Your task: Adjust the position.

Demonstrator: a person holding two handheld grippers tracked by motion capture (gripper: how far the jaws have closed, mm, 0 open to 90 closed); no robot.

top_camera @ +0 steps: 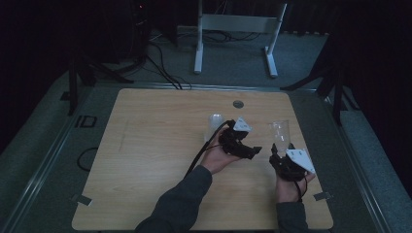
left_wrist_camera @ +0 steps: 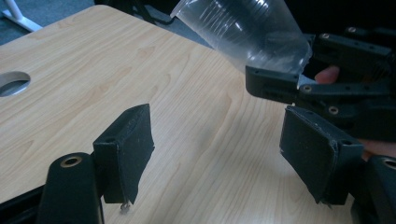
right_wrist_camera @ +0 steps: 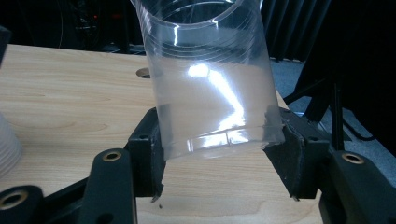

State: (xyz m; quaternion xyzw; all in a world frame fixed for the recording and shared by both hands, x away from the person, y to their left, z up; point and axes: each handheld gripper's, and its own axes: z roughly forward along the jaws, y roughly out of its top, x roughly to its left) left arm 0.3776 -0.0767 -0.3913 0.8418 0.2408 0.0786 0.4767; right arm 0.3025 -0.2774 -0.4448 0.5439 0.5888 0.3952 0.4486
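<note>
A clear plastic cup (top_camera: 280,132) (right_wrist_camera: 210,84) is held a little above the wooden table (top_camera: 160,145), tilted, with my right gripper (top_camera: 281,151) (right_wrist_camera: 219,156) shut on its base. The same cup (left_wrist_camera: 247,28) and the right gripper's black frame appear at the upper right of the left gripper view. My left gripper (top_camera: 252,150) (left_wrist_camera: 219,140) is just left of it, open, with only bare tabletop between its pads. A second, whitish cup (top_camera: 214,122) (right_wrist_camera: 7,144) stands on the table behind the left hand.
A round cable hole (top_camera: 238,104) (left_wrist_camera: 13,84) sits near the table's far edge. A white frame on legs (top_camera: 238,24), black stands and cables are on the floor beyond. The left half of the table is bare wood.
</note>
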